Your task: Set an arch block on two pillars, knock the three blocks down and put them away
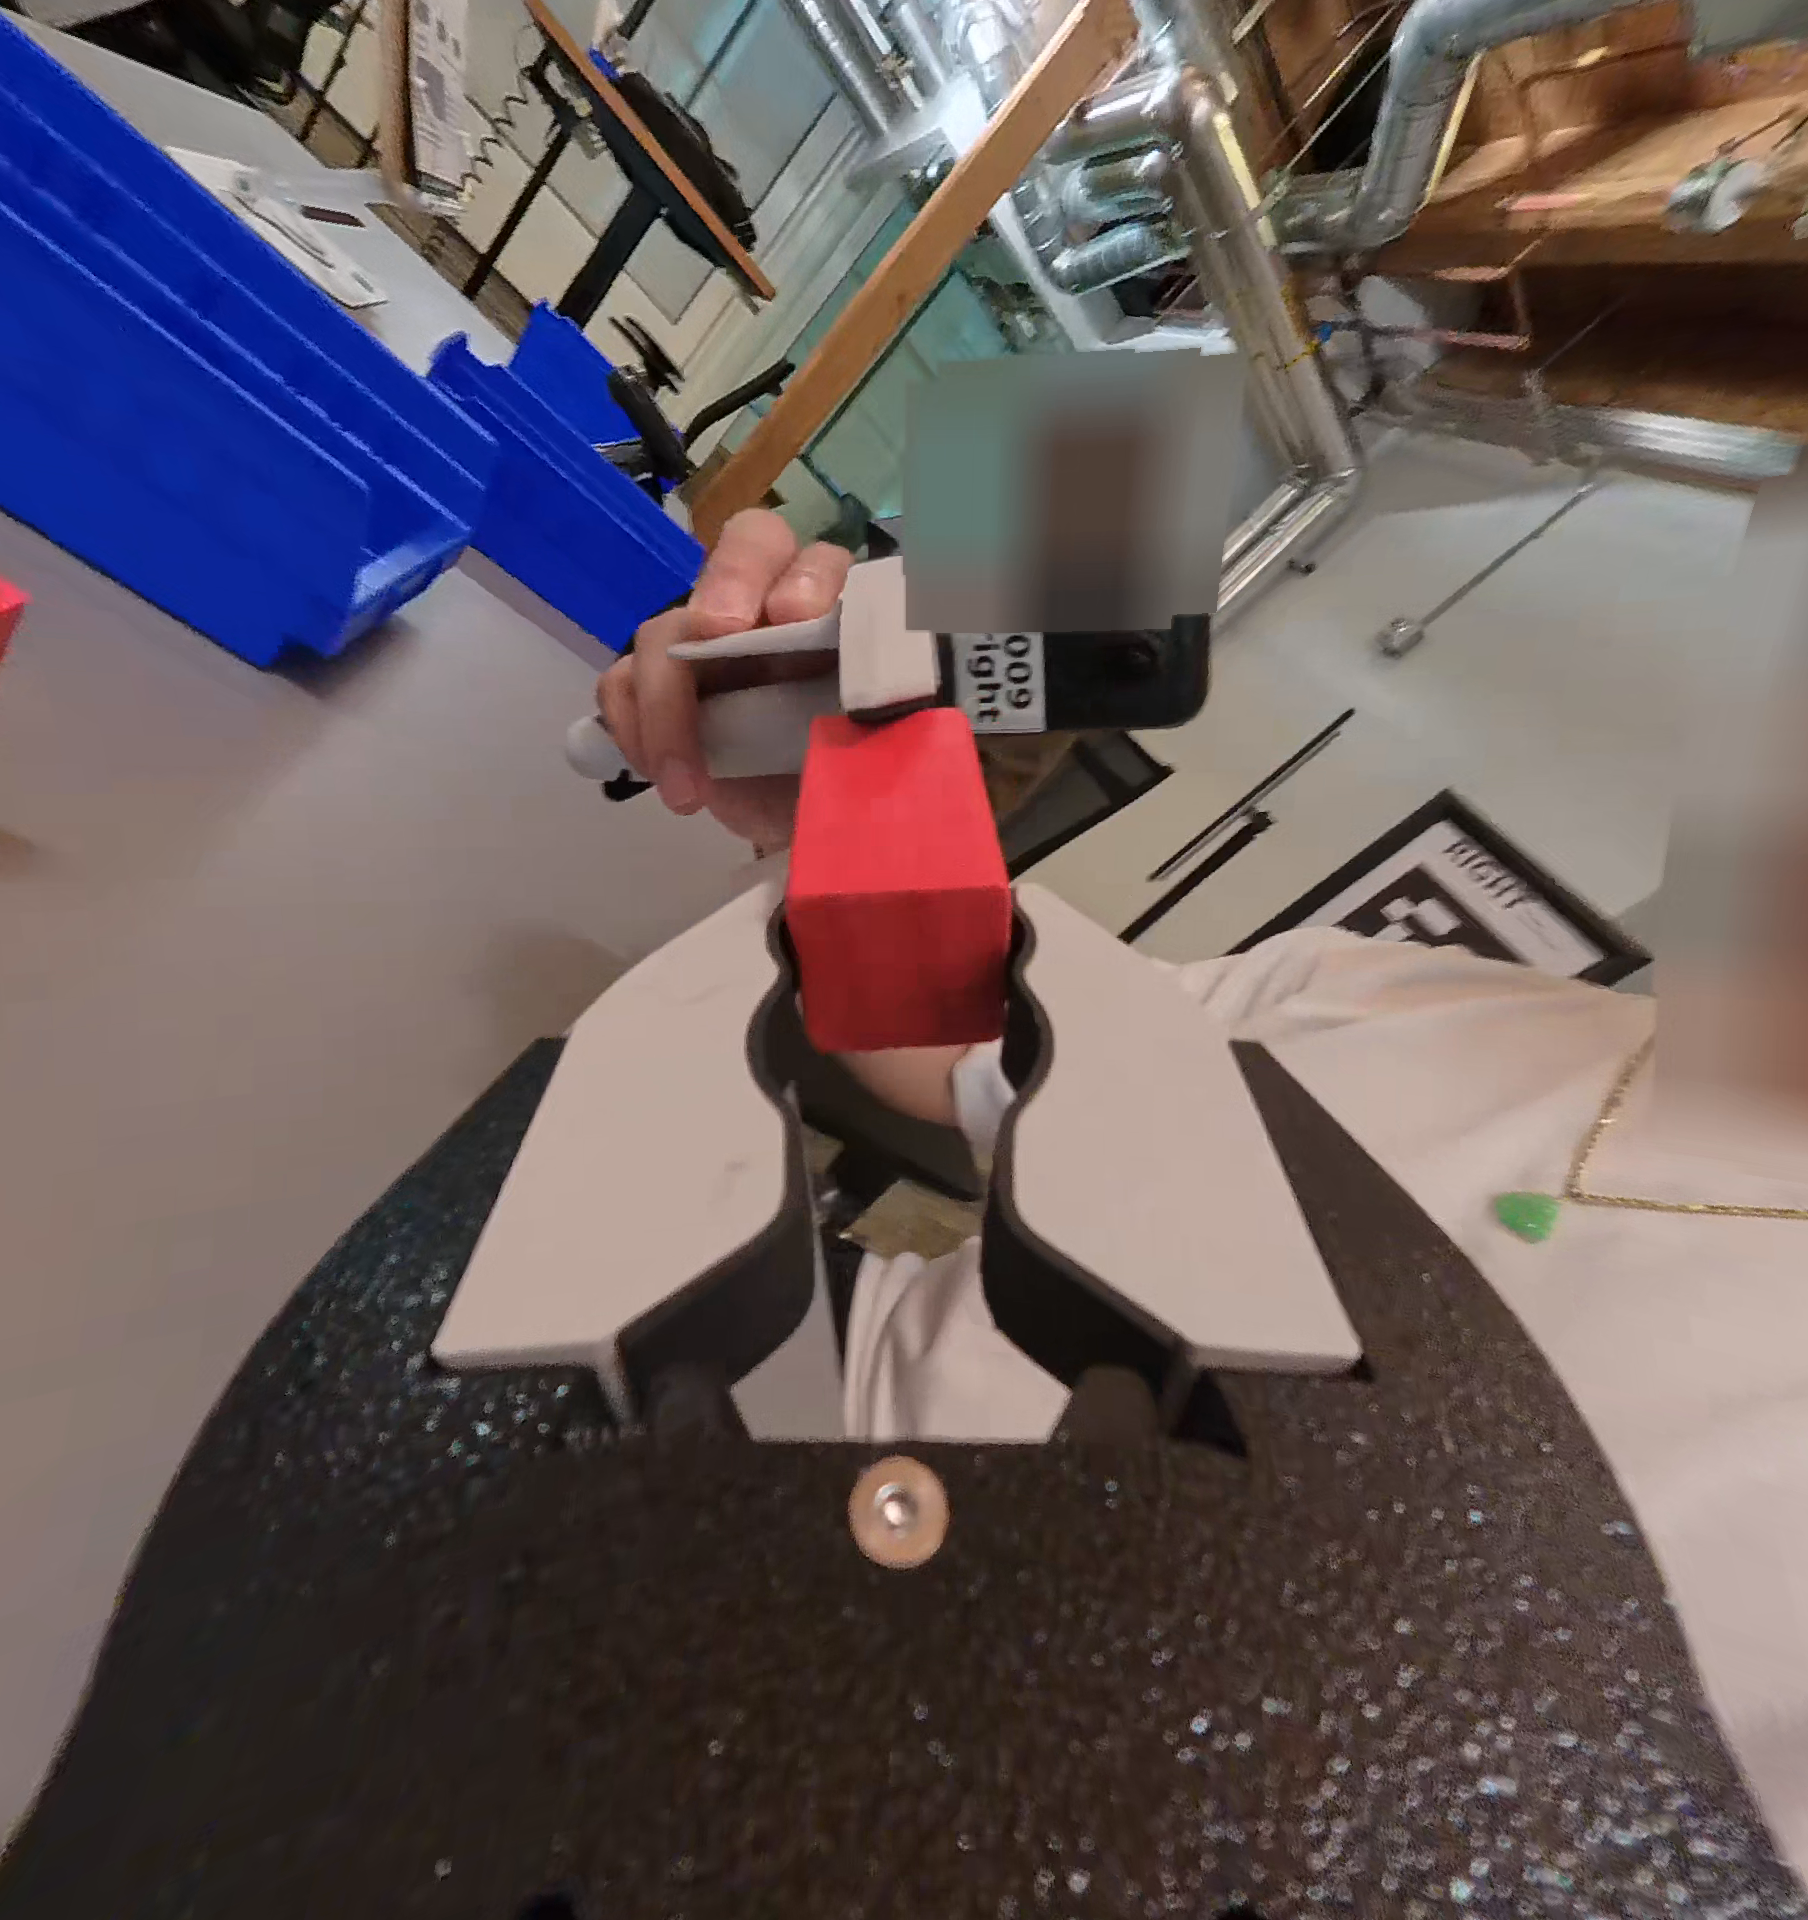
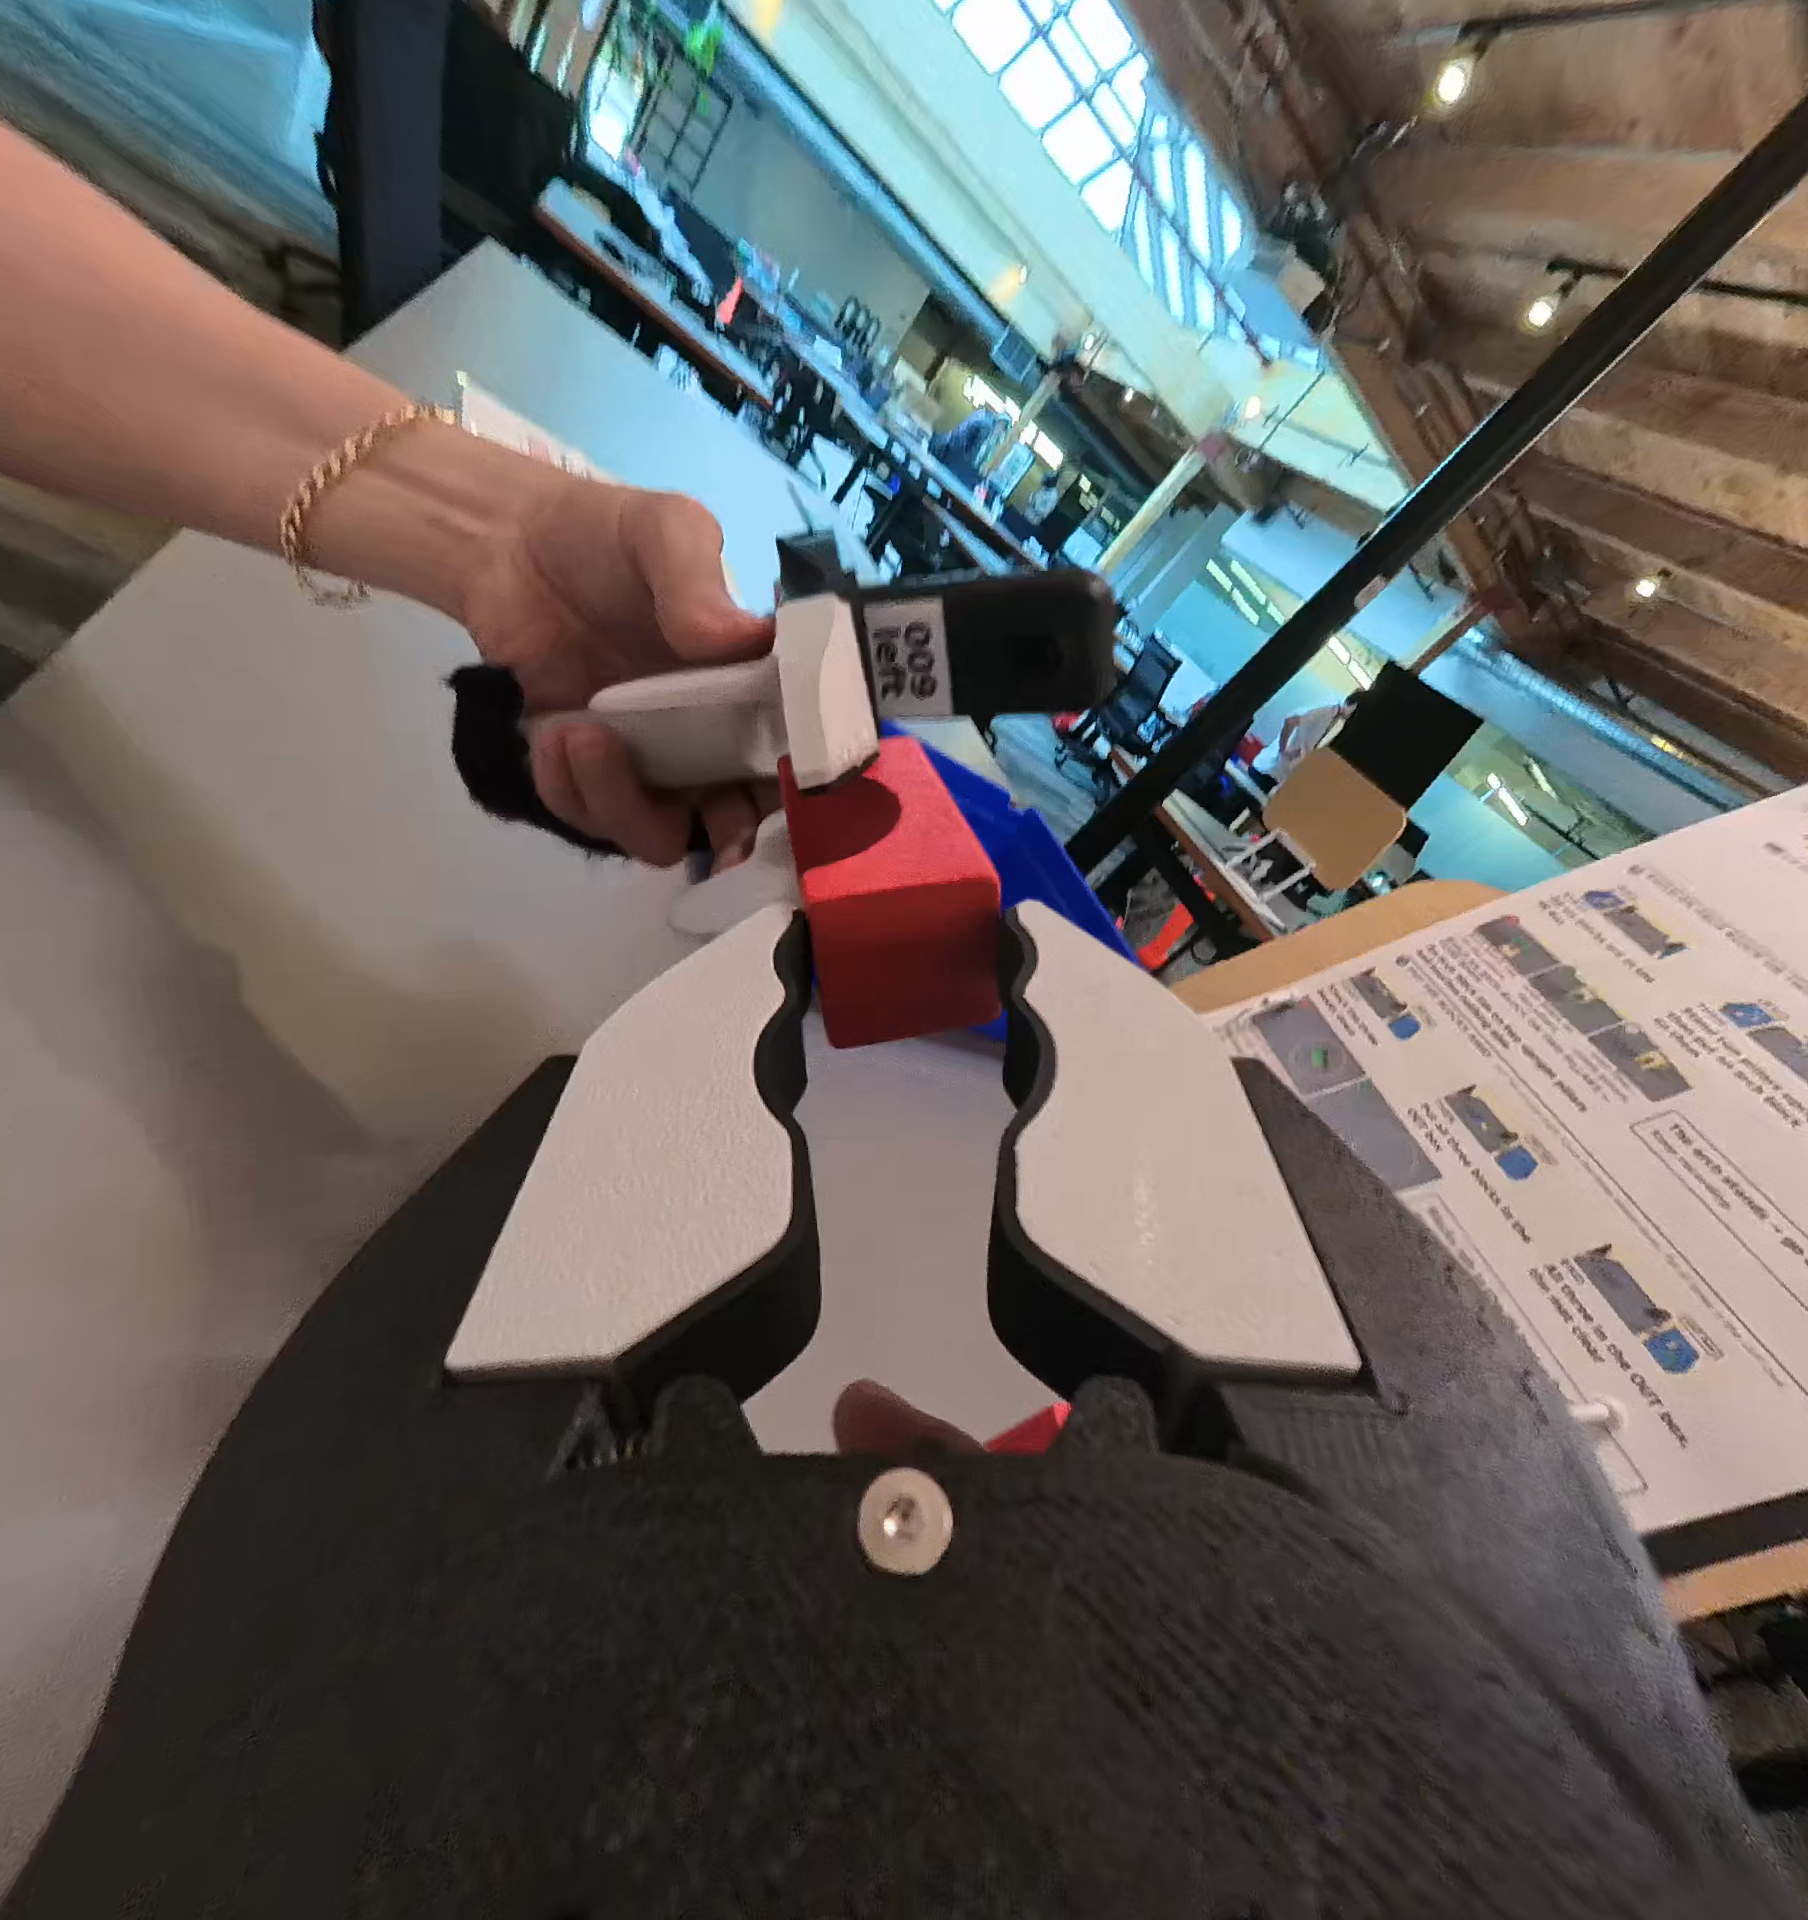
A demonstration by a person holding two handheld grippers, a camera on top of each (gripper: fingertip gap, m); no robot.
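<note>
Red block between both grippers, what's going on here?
A person holds a gripper in each hand, and both are shut on the same red block, one at each end, lifted above the white table. The left gripper and right gripper face each other. Blue bins sit behind.

Each gripper (image 1: 900, 966) (image 2: 905, 977) has two pale grey fingers (image 1: 661, 1143) on a speckled black body with a silver screw (image 1: 898, 1509). The person wears a white shirt (image 1: 1606, 1299), gold necklace (image 1: 1606, 1143) and gold bracelet (image 2: 344, 488).
</note>
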